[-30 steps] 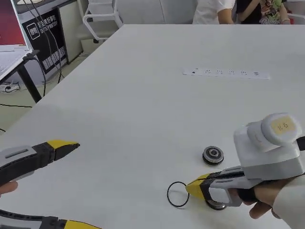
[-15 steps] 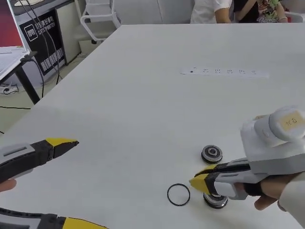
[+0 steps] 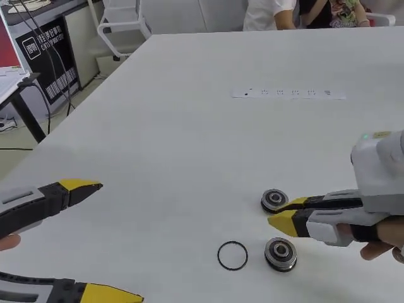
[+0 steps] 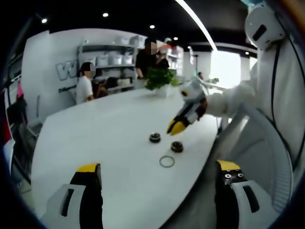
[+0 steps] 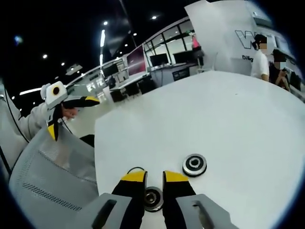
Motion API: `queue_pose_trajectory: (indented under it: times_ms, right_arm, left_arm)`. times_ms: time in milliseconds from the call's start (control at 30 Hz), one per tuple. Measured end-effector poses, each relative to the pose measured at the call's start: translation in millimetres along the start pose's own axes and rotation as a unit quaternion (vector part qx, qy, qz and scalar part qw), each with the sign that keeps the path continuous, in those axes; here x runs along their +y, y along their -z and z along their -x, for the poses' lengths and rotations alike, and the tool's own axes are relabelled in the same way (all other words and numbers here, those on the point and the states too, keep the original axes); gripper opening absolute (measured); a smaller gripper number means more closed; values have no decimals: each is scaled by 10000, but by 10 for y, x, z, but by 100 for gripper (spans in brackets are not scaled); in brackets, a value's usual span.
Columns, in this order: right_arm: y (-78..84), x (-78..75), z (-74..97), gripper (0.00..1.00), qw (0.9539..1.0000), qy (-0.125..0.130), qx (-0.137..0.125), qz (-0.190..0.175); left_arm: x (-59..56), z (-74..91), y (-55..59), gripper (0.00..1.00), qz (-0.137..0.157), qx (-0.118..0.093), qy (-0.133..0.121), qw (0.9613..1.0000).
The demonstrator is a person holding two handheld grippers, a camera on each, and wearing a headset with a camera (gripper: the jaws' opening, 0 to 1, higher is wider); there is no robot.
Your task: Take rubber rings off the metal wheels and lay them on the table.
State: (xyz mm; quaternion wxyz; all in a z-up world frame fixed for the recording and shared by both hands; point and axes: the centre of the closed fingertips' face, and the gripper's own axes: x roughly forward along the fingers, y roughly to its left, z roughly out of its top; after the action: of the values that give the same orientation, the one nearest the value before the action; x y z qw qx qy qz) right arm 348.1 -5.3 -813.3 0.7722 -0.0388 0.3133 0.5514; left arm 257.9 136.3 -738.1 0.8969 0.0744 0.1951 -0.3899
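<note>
One ring [image 3: 232,255] lies on the table [image 3: 189,126], lower centre of the head view, beside a wheel [image 3: 280,254]. The upper wheel [image 3: 274,200] looks not yet stripped. The right gripper [image 3: 285,213] hovers between the wheels, jaws narrowly apart and empty. The left gripper [image 3: 113,240] gapes wide at lower left.

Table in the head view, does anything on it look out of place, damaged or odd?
Nothing stands out. The ring lies flat on the table, apart from the near wheel and the far wheel, both lying flat; no damage shows.
</note>
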Motion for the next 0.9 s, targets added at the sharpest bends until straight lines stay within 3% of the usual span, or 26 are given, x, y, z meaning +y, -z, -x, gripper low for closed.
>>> queue_pose_trajectory:
  times_ms: [200, 533, 800, 900]
  right_arm:
    - [28, -22, 108, 11, 9999, 27, -95, 71]
    - [202, -72, 254, 15, 9998, 126, -81, 90]
    - [384, -78, 300, 18, 9998, 163, 79, 127]
    - [420, -69, 300, 19, 9997, 155, 117, 150]
  left_arm:
    - [-16, -56, 11, 100, -32, 67, 131, 9999]
    - [-46, -135, -161, 100, -110, -61, 359, 9993]
    - [-104, -244, -281, 100, -399, 38, 555, 9977]
    - [-135, -306, -345, 100, -668, 86, 658, 9956]
